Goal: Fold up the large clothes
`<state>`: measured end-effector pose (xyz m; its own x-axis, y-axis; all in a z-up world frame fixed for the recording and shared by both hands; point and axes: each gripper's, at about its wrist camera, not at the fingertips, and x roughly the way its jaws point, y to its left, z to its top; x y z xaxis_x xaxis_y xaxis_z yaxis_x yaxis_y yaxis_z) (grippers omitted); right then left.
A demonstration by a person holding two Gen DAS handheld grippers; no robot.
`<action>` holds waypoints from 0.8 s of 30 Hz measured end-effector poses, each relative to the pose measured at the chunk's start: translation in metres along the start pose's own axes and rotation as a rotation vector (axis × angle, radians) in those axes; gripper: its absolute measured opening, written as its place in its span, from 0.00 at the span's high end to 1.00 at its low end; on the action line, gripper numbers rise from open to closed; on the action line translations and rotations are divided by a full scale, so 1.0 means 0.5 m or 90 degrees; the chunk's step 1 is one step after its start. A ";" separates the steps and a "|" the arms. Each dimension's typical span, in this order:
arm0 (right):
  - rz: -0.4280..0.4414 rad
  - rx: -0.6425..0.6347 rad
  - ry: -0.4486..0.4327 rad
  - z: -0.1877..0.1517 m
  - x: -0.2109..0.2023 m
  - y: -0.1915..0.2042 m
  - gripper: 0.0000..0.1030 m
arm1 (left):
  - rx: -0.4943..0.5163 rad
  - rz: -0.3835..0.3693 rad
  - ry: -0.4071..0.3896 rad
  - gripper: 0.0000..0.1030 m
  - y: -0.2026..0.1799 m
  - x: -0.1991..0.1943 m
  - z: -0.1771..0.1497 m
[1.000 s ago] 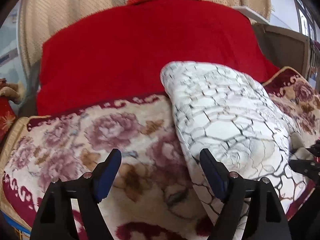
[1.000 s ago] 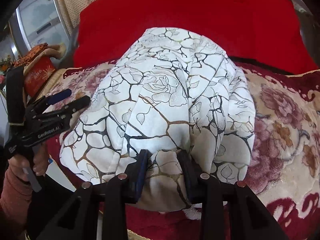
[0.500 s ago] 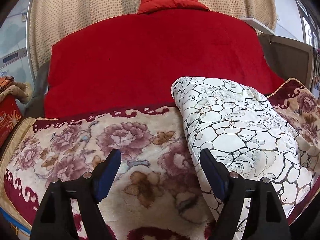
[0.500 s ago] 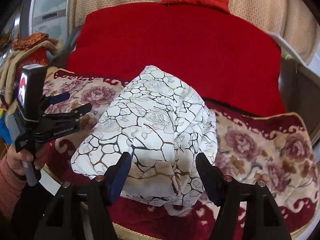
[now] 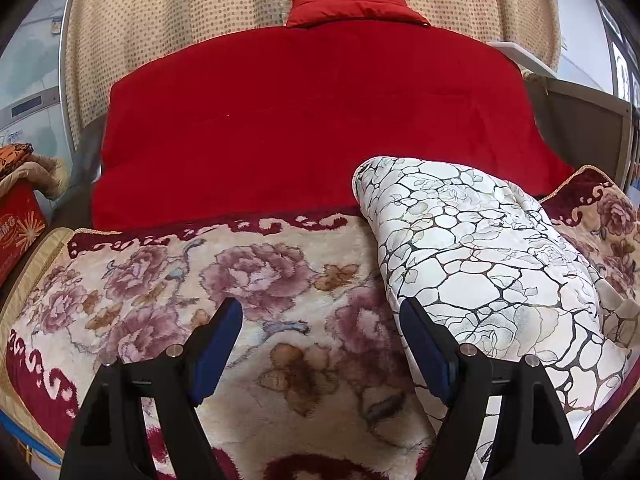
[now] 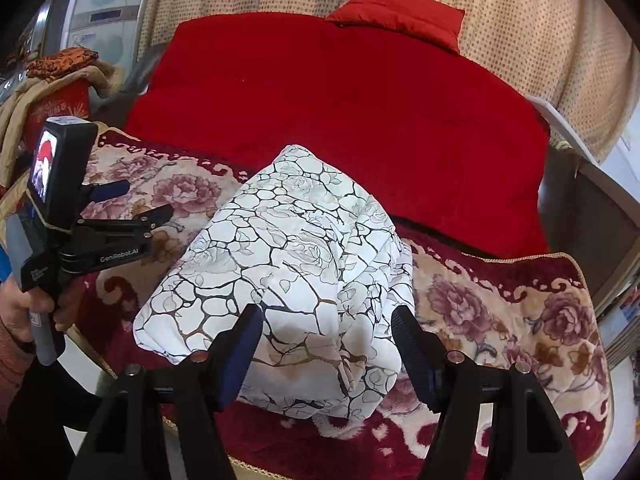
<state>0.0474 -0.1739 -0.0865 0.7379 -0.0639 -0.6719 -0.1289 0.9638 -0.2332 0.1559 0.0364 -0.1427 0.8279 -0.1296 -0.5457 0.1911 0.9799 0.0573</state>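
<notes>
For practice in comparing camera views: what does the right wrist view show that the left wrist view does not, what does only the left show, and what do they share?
Only the right wrist view shows the left claw from outside, open, a hand on its grip, and the right claw, open above the white patterned garment.
Only the left wrist view shows the garment's left edge beside the left claw's right finger.
Both show the garment, floral blanket, red quilt and red pillow.

Folded garment on floral blanket, quilt behind, pillow beyond
</notes>
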 end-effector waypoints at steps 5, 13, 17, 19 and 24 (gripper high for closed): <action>-0.005 -0.008 -0.005 0.003 0.003 0.004 0.31 | 0.001 -0.001 0.001 0.21 0.000 0.002 0.001; -0.004 -0.010 -0.012 0.016 0.022 -0.003 0.32 | 0.003 0.002 0.008 0.21 0.000 0.009 0.000; -0.003 -0.007 -0.015 0.022 0.037 -0.011 0.32 | -0.003 -0.019 0.018 0.21 -0.003 0.022 0.007; 0.006 0.002 -0.013 0.029 0.053 -0.023 0.32 | -0.008 -0.028 0.024 0.21 -0.007 0.034 0.016; 0.074 0.084 0.013 0.059 0.135 -0.083 0.49 | 0.016 -0.044 0.046 0.21 -0.033 0.077 0.030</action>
<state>0.1225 -0.2105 -0.1014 0.7090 0.0453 -0.7038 -0.1225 0.9907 -0.0596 0.1924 0.0132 -0.1519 0.7720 -0.1847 -0.6082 0.2606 0.9647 0.0378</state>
